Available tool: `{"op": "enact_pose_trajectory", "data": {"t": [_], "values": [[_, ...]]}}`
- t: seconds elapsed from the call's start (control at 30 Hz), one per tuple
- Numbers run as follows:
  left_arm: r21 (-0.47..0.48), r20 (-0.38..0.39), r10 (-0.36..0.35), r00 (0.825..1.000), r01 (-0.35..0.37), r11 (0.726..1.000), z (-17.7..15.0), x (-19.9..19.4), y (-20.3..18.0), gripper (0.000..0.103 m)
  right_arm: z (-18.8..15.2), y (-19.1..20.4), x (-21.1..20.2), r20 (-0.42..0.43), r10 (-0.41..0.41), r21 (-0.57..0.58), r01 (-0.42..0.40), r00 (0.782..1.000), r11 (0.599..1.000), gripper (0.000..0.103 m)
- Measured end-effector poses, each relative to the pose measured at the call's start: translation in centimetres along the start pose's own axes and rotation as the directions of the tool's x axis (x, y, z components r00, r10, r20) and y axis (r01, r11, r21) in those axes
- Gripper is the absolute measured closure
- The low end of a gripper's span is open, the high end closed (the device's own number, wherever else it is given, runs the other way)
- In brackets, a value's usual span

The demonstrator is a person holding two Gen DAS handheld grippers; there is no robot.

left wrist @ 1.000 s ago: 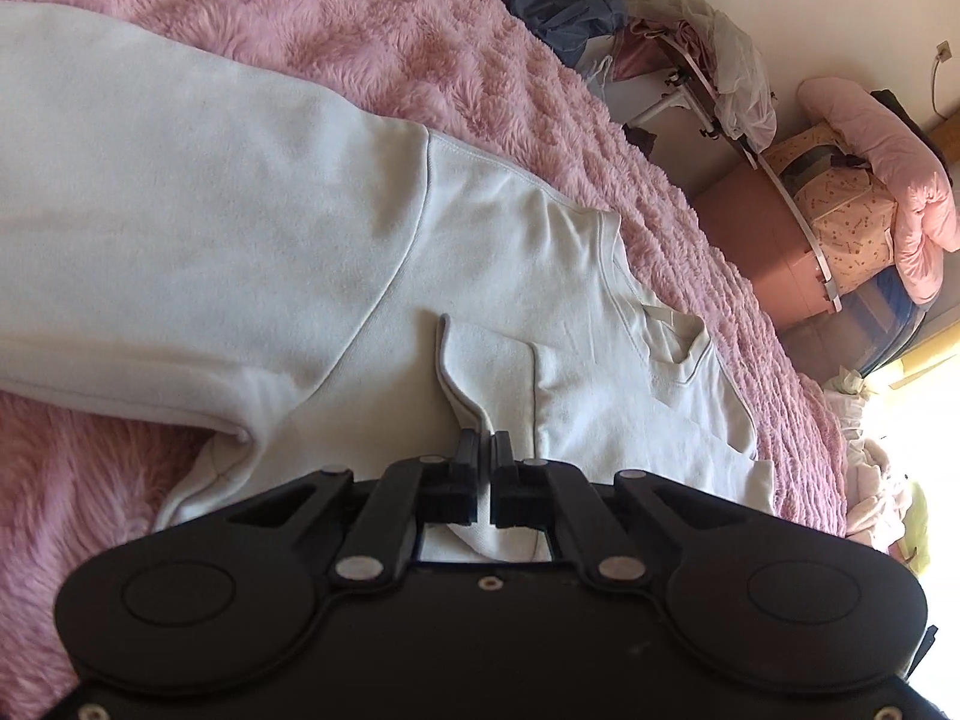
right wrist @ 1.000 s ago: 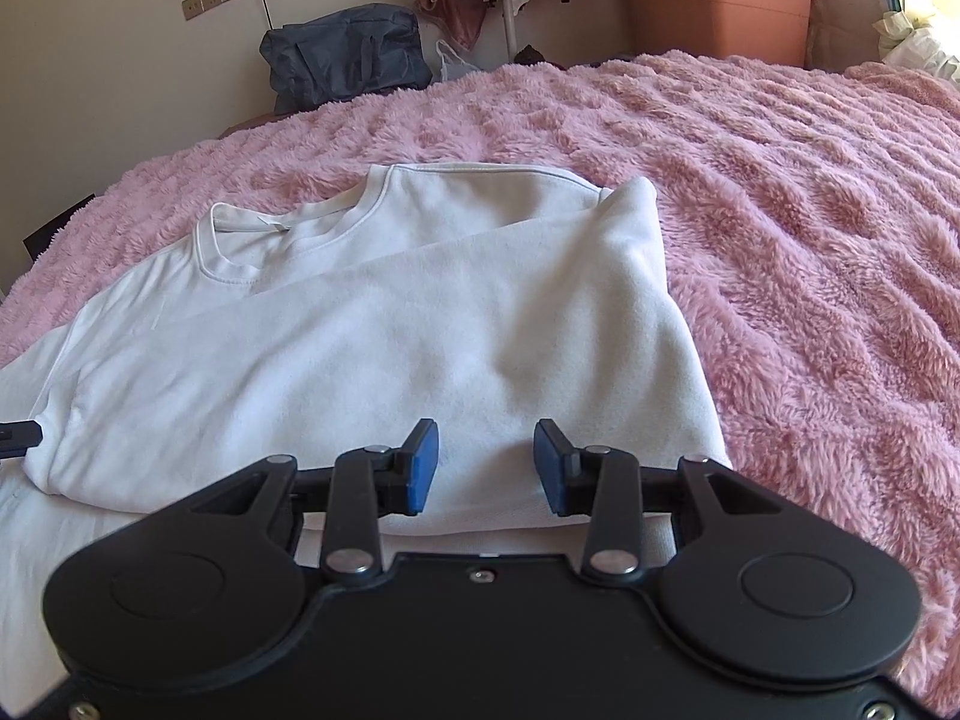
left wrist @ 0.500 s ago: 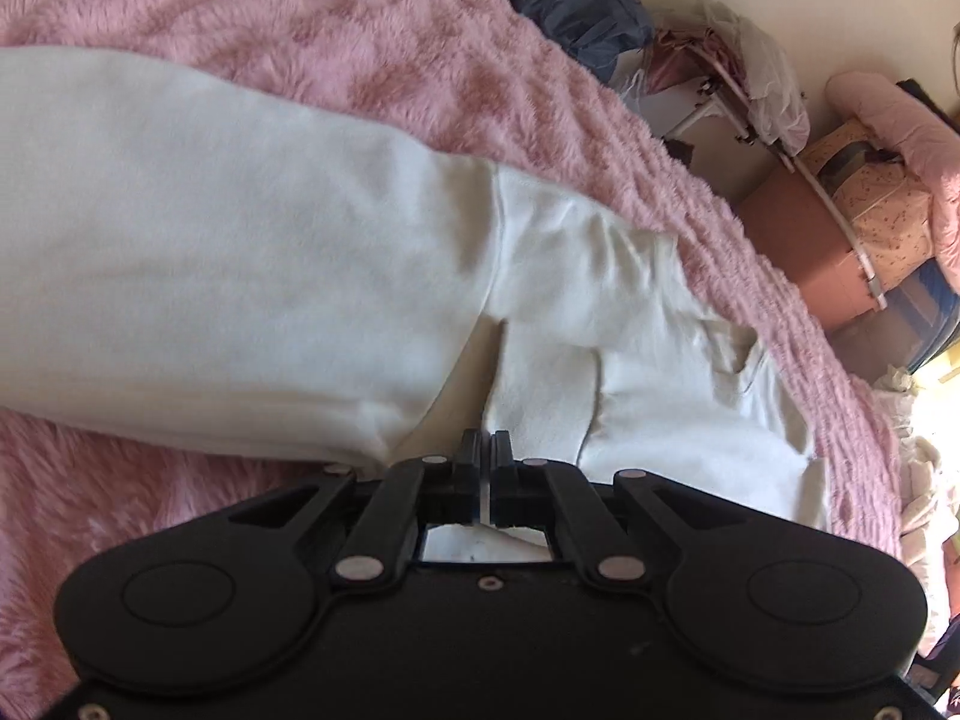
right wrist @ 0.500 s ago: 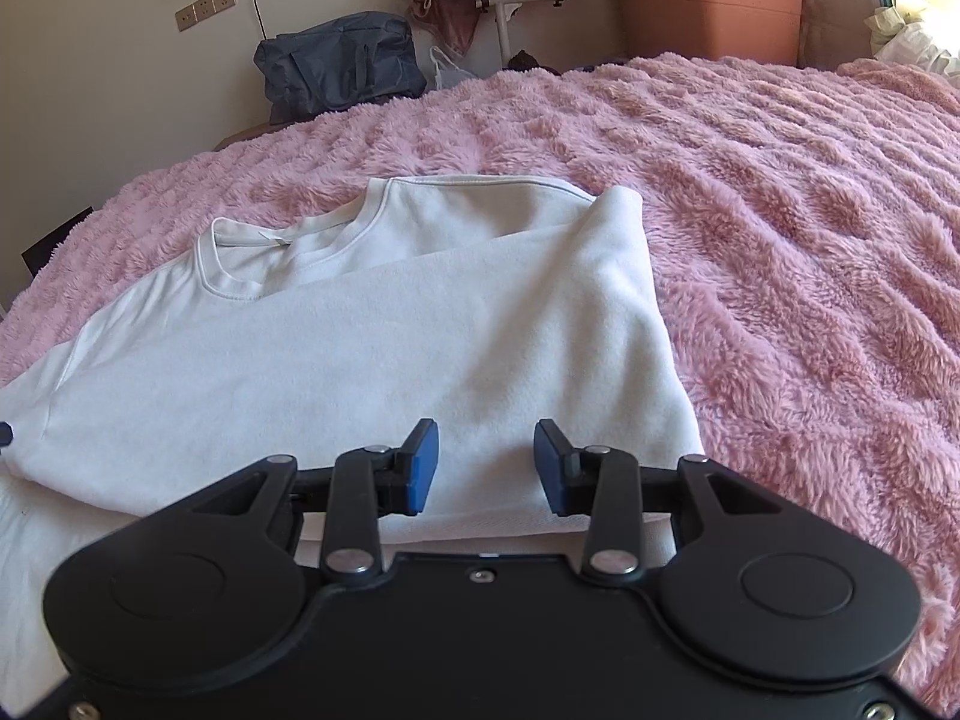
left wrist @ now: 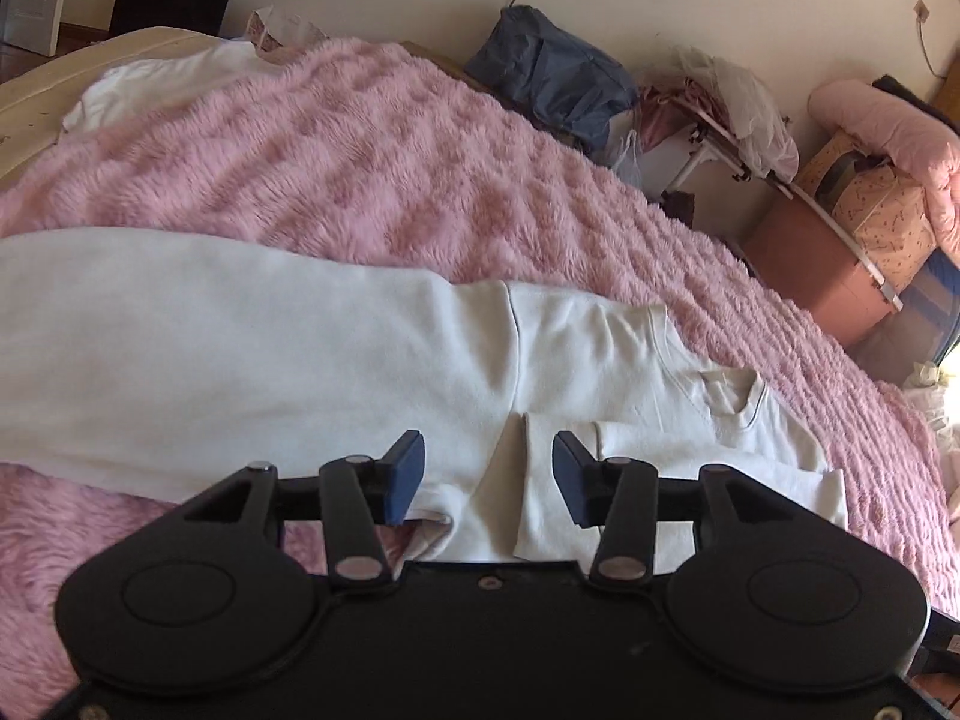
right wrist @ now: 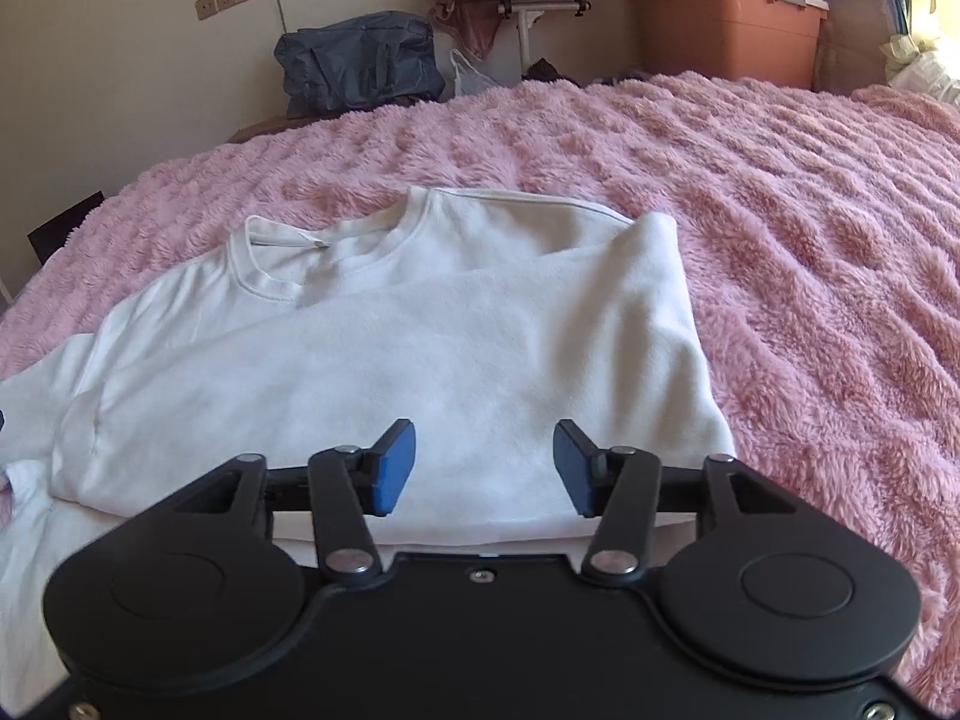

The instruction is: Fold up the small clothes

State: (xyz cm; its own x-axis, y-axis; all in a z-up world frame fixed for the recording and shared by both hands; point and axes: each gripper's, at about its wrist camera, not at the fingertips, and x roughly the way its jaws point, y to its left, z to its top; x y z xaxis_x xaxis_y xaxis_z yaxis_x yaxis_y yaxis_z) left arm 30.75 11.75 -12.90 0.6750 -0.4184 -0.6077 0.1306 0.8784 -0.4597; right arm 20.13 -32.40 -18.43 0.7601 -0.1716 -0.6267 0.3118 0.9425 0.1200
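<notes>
Both grippers (left wrist: pixel 487 474) (right wrist: pixel 485 467), jaws just spread, hover empty over soft white sweatshirt (right wrist: pixel 420 360).

Left gripper (left wrist: pixel 489 477), right gripper (right wrist: pixel 485 468): black bodies w/ blue pads, silver screws, round caps

Soft daylight, glare right, fisheye-bent edges.
</notes>
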Motion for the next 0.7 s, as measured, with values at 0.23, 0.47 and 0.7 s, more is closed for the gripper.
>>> {"op": "enact_pose_trajectory", "data": {"t": [0.23, 0.47, 0.7], "values": [[-0.102, 0.075, 0.188, 0.979, -0.180, 0.978, 1.0, -7.5, 7.0, 0.054, 0.2, 11.6, -0.6, -0.080, -0.010, -0.221, -0.008, 0.997, 0.975, 0.007], [-0.099, 0.189, 0.379, 0.906, -0.366, 0.925, 1.2, -13.5, 13.9, 0.043, -1.7, 19.3, -4.1, -0.075, 0.131, -0.368, -0.150, 0.988, 0.918, 0.007], [-0.301, 0.199, 0.198, 0.960, -0.132, 0.944, 0.7, -15.9, 21.8, 0.038, -1.2, 26.6, -2.7, -0.038, 0.197, -0.373, -0.197, 0.980, 0.907, 0.064]]}}
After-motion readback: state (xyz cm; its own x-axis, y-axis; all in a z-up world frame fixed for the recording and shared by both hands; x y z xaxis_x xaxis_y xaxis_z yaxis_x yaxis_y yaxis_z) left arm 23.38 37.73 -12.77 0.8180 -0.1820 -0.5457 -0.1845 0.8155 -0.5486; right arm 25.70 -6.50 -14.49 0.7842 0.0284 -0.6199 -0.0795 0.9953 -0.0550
